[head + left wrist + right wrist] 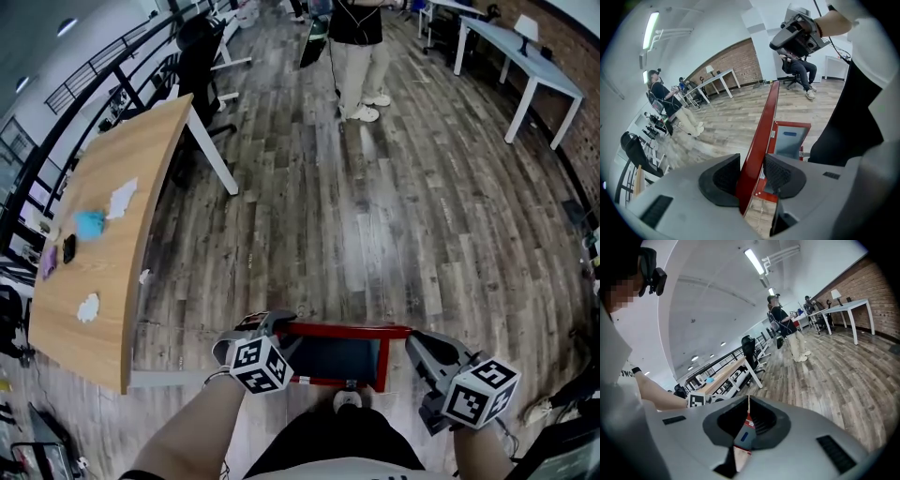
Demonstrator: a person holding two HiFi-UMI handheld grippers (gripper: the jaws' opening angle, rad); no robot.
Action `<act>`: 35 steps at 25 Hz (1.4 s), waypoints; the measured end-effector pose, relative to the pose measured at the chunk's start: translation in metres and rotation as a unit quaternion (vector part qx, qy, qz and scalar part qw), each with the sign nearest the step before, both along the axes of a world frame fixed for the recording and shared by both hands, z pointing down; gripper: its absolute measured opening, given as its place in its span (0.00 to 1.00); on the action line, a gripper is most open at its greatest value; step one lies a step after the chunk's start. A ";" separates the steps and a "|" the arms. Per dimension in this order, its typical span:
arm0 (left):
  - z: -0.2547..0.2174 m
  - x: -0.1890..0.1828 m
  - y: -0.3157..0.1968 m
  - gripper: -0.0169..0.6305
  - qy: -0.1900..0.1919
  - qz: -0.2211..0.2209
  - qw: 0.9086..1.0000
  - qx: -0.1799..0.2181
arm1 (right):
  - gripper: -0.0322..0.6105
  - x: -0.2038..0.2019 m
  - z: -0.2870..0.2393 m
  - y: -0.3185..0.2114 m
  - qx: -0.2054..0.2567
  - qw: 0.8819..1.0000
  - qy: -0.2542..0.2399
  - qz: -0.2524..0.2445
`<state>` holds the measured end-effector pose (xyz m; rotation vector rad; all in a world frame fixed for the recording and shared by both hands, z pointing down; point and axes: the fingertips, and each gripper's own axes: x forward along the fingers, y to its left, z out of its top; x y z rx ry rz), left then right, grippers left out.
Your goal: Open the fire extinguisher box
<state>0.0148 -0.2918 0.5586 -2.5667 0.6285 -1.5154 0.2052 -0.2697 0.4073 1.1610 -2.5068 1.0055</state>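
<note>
The red fire extinguisher box (pixel 347 329) stands on the floor right below me, its grey window panel (pixel 336 361) framed in red. My left gripper (pixel 284 330) is at the left end of the box's top edge. In the left gripper view that gripper (pixel 750 177) is shut on a long red panel edge (pixel 764 126), with the windowed frame (pixel 790 143) just beyond. My right gripper (pixel 414 339) is at the right end of the same edge. In its own view the right gripper (pixel 749 416) is closed to a slit around a thin red and grey sheet (pixel 744 436).
A long wooden table (pixel 112 244) with small items stands to the left. A person (pixel 361 56) stands farther off on the plank floor, with white desks (pixel 525 66) at the back right. Another person sits on a chair (pixel 801 70) behind the right gripper.
</note>
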 end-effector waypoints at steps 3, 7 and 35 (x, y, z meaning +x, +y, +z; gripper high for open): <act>0.000 -0.003 -0.006 0.24 -0.001 -0.003 1.000 -0.015 | 0.07 0.001 -0.002 -0.010 0.001 1.000 0.002 -0.009; -0.001 -0.004 -0.014 0.24 0.001 0.001 0.999 -0.034 | 0.07 0.007 -0.002 -0.019 -0.002 1.000 -0.001 -0.004; 0.005 -0.005 -0.065 0.23 0.004 0.047 0.994 -0.094 | 0.07 -0.012 0.016 -0.034 -0.033 0.996 -0.014 0.079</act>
